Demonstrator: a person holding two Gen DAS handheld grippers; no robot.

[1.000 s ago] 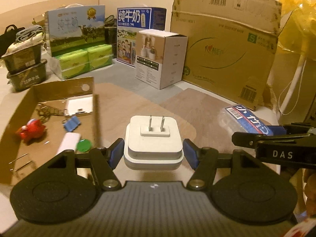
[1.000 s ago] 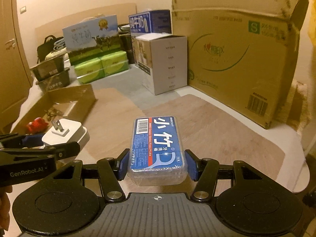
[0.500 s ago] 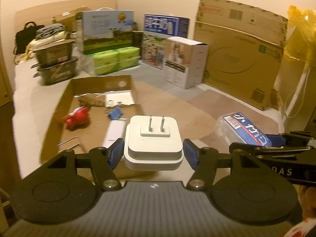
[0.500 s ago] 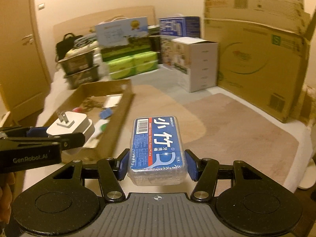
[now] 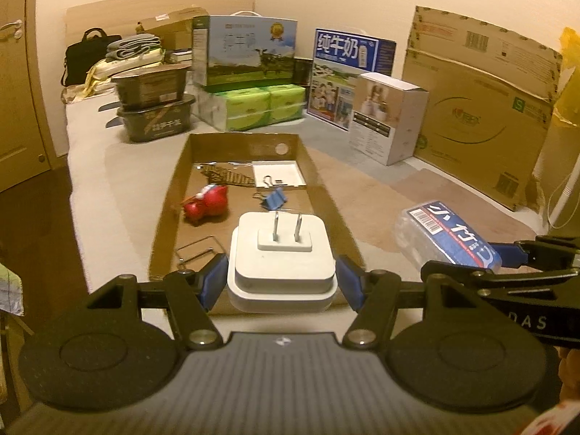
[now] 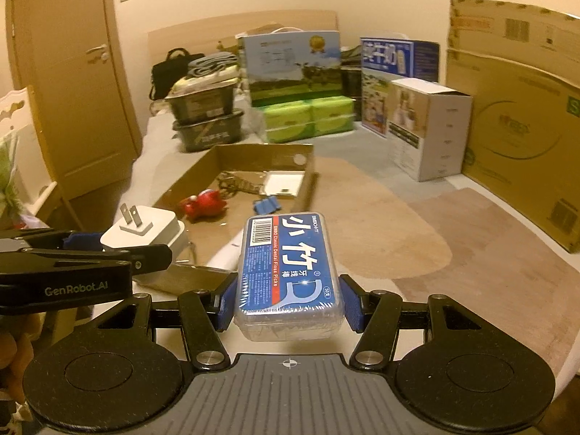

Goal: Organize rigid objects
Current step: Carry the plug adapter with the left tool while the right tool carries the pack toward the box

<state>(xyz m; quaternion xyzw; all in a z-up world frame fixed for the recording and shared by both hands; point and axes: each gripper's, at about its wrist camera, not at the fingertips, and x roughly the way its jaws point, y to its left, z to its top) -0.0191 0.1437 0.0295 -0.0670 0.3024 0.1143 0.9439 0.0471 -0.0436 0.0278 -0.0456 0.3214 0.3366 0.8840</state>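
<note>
Left wrist view, left gripper [image 5: 282, 284]: we see its blue pads pressed against both sides of a white plug adapter [image 5: 281, 257], a smooth rounded-square block with two metal prongs pointing up.
Left wrist view, tray: we hold the adapter over the near end of a shallow cardboard tray [image 5: 169, 199].
Left wrist view, tray contents: we make out a glossy red toy [image 5: 206, 204], a blue binder clip [image 5: 274, 198], a flat white card [image 5: 277, 175] and bent wire clips [image 5: 197, 252].
Left wrist view, right gripper [image 5: 504, 259]: it enters from the right, carrying a clear plastic floss-pick box [image 5: 447, 235] with a blue label.
Right wrist view, right gripper [image 6: 286, 302]: we see it clamped on the floss-pick box [image 6: 288, 272], a rounded rectangular case held just right of the tray's [image 6: 308, 181] near corner.
Right wrist view, left gripper [image 6: 108, 250]: it holds the adapter [image 6: 145, 232] at left, over the tray.
Right wrist view, surface: a tan mat [image 6: 380, 224] lies beside the tray.
</note>
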